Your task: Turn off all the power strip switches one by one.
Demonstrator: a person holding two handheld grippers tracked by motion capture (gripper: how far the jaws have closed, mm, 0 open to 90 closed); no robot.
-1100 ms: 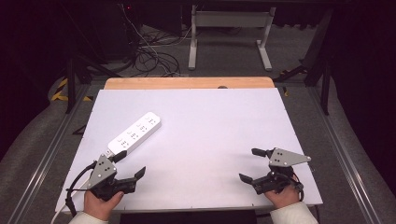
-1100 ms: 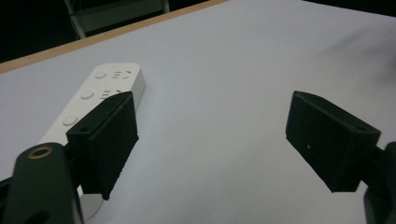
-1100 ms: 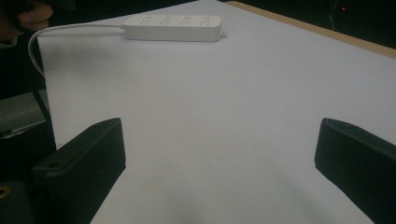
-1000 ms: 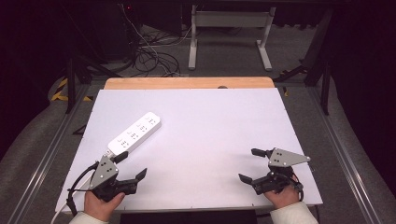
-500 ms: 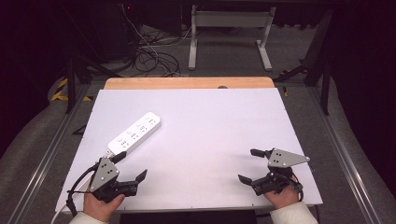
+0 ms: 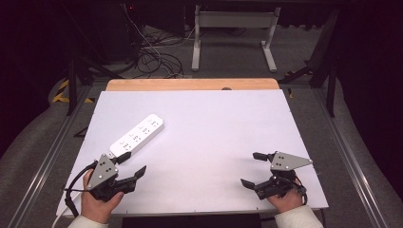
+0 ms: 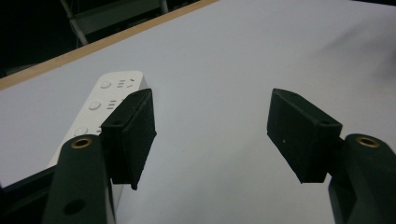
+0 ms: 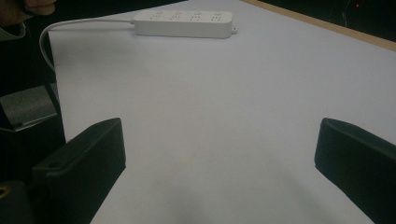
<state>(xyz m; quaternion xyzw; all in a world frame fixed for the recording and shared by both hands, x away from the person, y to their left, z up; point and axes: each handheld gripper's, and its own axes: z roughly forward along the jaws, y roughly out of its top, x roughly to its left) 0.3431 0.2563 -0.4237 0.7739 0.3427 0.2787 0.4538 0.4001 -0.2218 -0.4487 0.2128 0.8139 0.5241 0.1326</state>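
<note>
A white power strip lies at an angle on the left half of the white table top. Its cord runs off the near left corner. My left gripper hovers just in front of the strip's near end, open. Its jaws have just been closing and nothing is between them. In the left gripper view the strip lies behind the left jaw of that gripper. My right gripper rests open near the front right edge, over bare table. In the right gripper view its jaws point at the distant strip.
A wooden strip borders the table's far edge. Metal rails run along both sides. Beyond the table, loose cables and a metal stand sit on the dark floor.
The left gripper's jaws stand a little closer together than half a second ago. The right gripper and the power strip have kept still.
</note>
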